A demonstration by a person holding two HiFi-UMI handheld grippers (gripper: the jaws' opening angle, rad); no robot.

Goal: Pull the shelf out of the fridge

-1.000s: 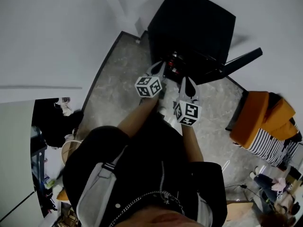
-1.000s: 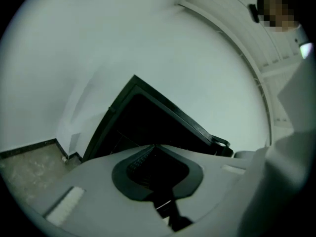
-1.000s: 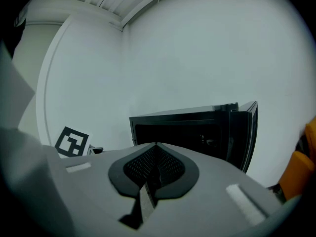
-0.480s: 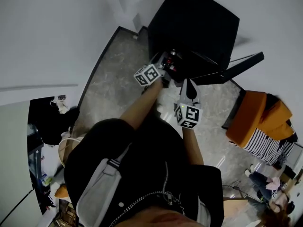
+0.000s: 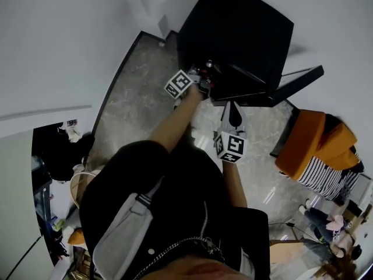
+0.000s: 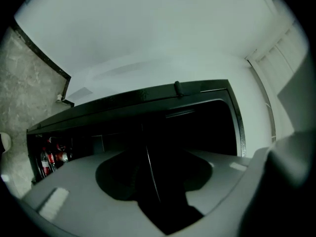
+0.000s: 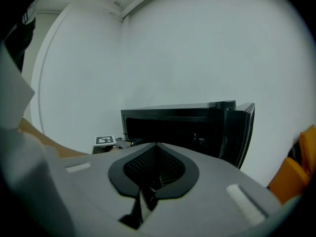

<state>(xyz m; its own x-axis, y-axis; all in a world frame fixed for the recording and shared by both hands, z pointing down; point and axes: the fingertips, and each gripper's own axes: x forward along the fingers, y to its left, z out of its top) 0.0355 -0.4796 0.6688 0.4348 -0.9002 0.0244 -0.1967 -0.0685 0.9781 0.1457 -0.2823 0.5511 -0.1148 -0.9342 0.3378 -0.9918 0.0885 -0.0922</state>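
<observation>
2 left fingers [image 6: 74, 181] are standing wide apart, having just been opening, with only dark interior and a thin pale line I cannot identify between them. The left gripper [image 5: 201, 81] is pointing level into the black fridge [image 5: 239, 34], whose door [image 5: 294, 80] is hanging open. The right gripper [image 5: 234, 107] is hovering outside, fingers [image 7: 207, 177] pressed together on nothing. The shelf is sitting somewhere inside, unseen; I am judging it stiff, thin, rail-guided, best pinched at its front edge's middle.

The grey stone floor [image 5: 139, 95] carried a black fridge [image 5: 242, 31] in its far corner. An orange bundle [image 5: 313, 142] lay near the floor's right edge.
</observation>
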